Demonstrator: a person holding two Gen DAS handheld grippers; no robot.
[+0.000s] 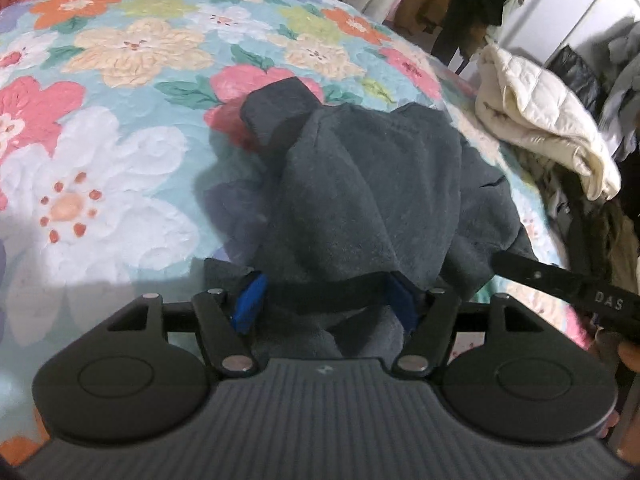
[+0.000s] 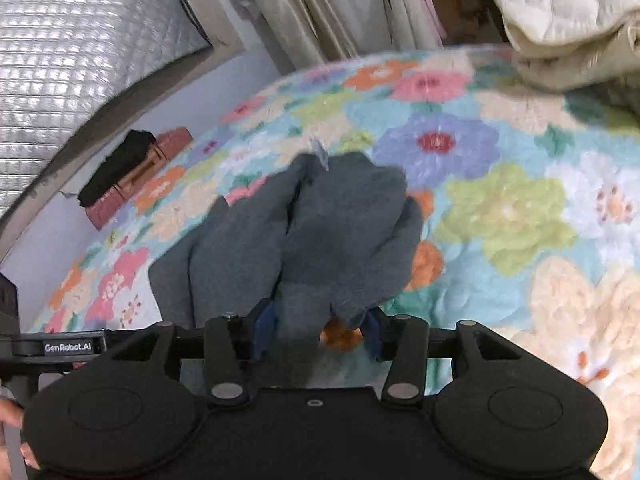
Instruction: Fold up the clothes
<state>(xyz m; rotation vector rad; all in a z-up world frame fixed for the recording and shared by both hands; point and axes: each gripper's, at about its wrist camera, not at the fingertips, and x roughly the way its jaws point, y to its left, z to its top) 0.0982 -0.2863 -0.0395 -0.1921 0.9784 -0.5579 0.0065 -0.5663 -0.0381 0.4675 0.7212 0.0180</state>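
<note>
The dark grey-blue fleecy garment (image 1: pixel 360 184) lay in a crumpled heap on the bed, over the flower-printed quilted bedspread (image 1: pixel 120 120), filling the centre of both wrist views. In the left wrist view it ran from just above the left hand-held gripper (image 1: pixel 326 304) up toward the middle of the frame, its long axis roughly along the line of the fingers, with a darker hem band stretched across between the blue pads (image 1: pixel 250 304); those jaws stood apart, with cloth lying between them, and I could not tell that the pads pressed on it. In the right wrist view the same garment (image 2: pixel 320 232) rose from the right hand-held gripper (image 2: pixel 316 332) toward the upper middle of the frame, a fold of it hanging down between the spread jaws, which also stood apart rather than clamped. Each gripper had the cloth directly ahead and at its fingertips, so neither hand seemed clearly nearer; the coming move likely turned on which edge each would take next. At the upper right of the left view a cream quilted padded jacket (image 1: pixel 540 128) lay bunched at the bed's edge, well apart from the garment. At the left of the right view a reddish-brown slatted crate (image 2: pixel 136 176) sat by the bed's far side with a black cloth (image 2: pixel 116 164) draped on it; what lay inside could not be seen.
</note>
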